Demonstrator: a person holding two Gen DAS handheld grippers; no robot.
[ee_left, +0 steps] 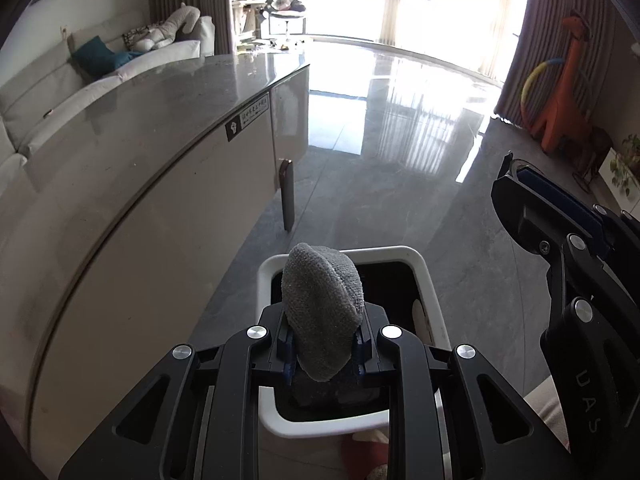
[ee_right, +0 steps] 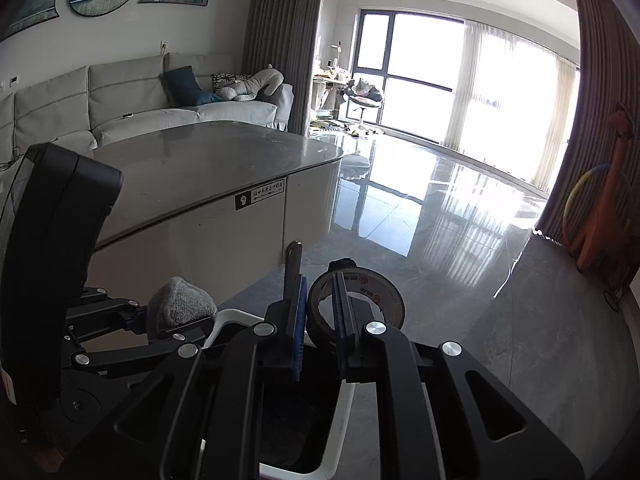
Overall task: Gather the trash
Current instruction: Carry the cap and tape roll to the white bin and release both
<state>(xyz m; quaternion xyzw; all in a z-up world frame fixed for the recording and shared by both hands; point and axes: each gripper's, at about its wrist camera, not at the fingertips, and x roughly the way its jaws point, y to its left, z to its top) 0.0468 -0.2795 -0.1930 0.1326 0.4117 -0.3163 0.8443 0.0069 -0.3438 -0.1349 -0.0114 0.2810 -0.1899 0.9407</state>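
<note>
My left gripper [ee_left: 323, 346] is shut on a grey knitted sock [ee_left: 322, 312] and holds it over the white-rimmed trash bin [ee_left: 428, 280] on the floor. The sock also shows in the right wrist view [ee_right: 180, 308], at the left. My right gripper [ee_right: 322, 336] is shut on the rim of a tape roll [ee_right: 360, 304], one finger inside the ring, held above the bin's rim [ee_right: 340, 432]. The right gripper shows at the right edge of the left wrist view [ee_left: 552, 216].
A grey-topped coffee table [ee_left: 160, 92] with pale sides stands close on the left, one leg [ee_left: 287, 196] just beyond the bin. A pale sofa [ee_right: 120, 112] lies behind it. Glossy floor [ee_left: 400, 140] stretches ahead to the windows. An orange giraffe toy [ee_left: 560, 92] stands right.
</note>
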